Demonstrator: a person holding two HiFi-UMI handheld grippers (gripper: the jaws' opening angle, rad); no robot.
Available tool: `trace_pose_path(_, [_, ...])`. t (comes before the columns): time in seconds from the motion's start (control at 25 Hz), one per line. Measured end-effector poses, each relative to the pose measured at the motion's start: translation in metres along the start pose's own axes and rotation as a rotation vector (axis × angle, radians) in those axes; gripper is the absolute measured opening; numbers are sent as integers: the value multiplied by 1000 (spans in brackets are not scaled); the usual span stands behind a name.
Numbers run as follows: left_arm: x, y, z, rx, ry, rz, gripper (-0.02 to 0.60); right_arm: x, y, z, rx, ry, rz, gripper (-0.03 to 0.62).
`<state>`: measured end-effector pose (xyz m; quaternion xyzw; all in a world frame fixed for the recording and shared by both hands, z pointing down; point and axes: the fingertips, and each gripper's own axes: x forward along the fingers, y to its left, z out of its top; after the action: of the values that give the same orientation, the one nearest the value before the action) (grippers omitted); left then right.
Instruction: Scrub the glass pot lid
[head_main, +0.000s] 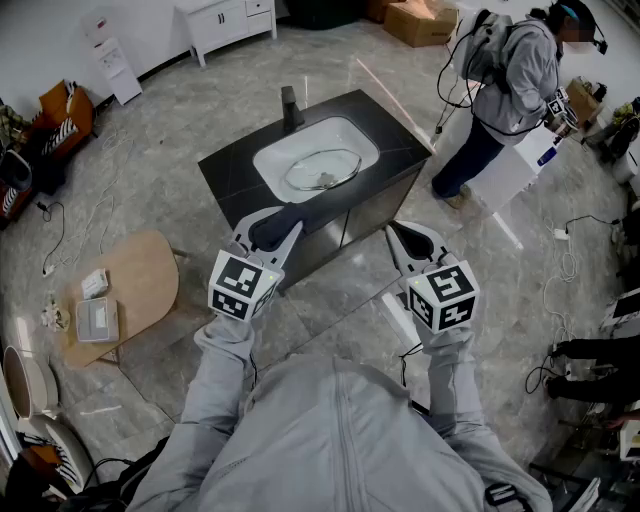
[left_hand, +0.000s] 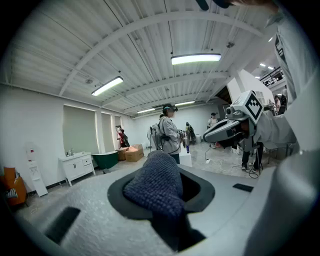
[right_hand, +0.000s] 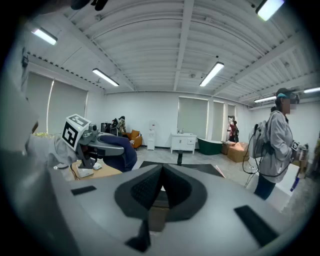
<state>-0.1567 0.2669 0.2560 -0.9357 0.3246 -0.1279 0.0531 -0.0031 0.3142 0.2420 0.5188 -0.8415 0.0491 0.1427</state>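
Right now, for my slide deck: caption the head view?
Left gripper holds a dark cloth, right gripper shut empty; glass lid lies in the sink ahead.

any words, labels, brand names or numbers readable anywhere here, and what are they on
No readable text in any view.
Marker cube on the left tool: black-and-white square pattern, no words.
Marker cube on the right tool: pattern only as well.
White stand by the wall: marks too small to read.
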Motion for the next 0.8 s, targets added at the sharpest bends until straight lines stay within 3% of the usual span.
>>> trace_pose_path(0.8, [21,-35,12,21,18,48,115,-24,-37,-12,0,-7,42,29])
